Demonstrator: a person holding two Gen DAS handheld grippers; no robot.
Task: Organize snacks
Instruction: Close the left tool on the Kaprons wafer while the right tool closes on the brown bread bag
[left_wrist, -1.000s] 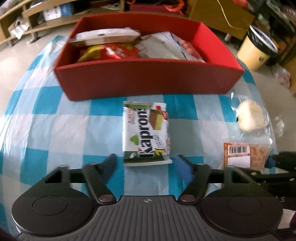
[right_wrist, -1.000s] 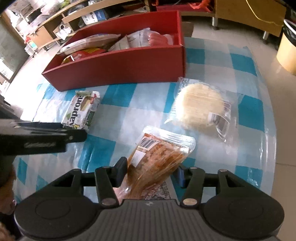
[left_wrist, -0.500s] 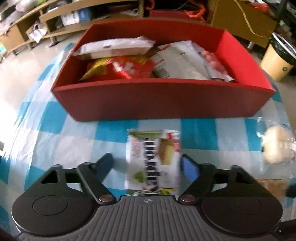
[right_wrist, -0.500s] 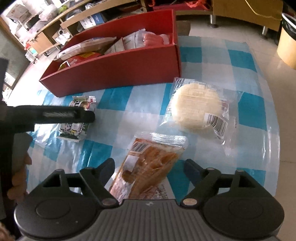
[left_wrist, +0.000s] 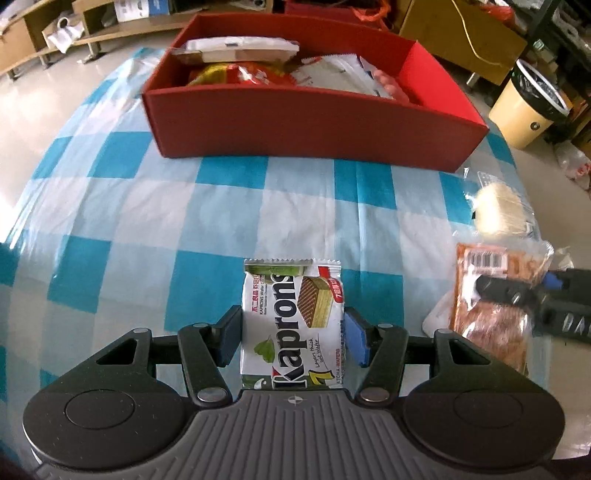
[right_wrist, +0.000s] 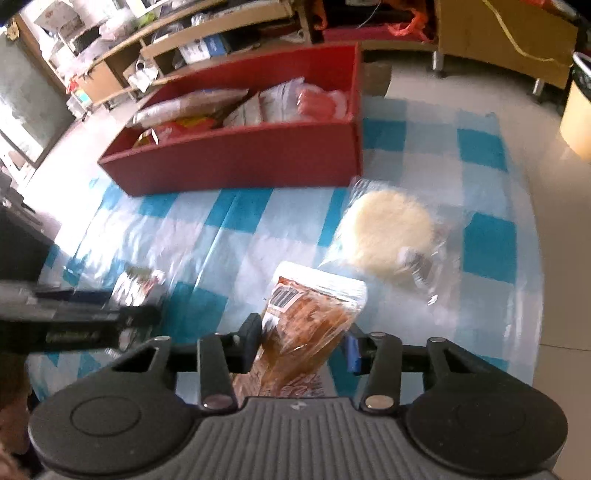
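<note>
My left gripper is shut on a white and green Kaprons wafer pack, its pads touching both long sides, and holds it over the checked cloth. My right gripper is shut on a clear pack of brown pastry and holds it tilted up; that pack also shows in the left wrist view. A red box with several snack packs inside stands at the far side of the table, also in the right wrist view. A round pale cake in clear wrap lies on the cloth ahead of the right gripper.
The table wears a blue and white checked cloth. A beige bin with a black liner stands on the floor at the right. Low wooden shelves run along the back. The left gripper's body reaches in at the right view's left.
Both grippers have closed: the left on the wafer pack, the right on the pastry pack. Both packs now sit between the fingers, and the red box looks farther away.
</note>
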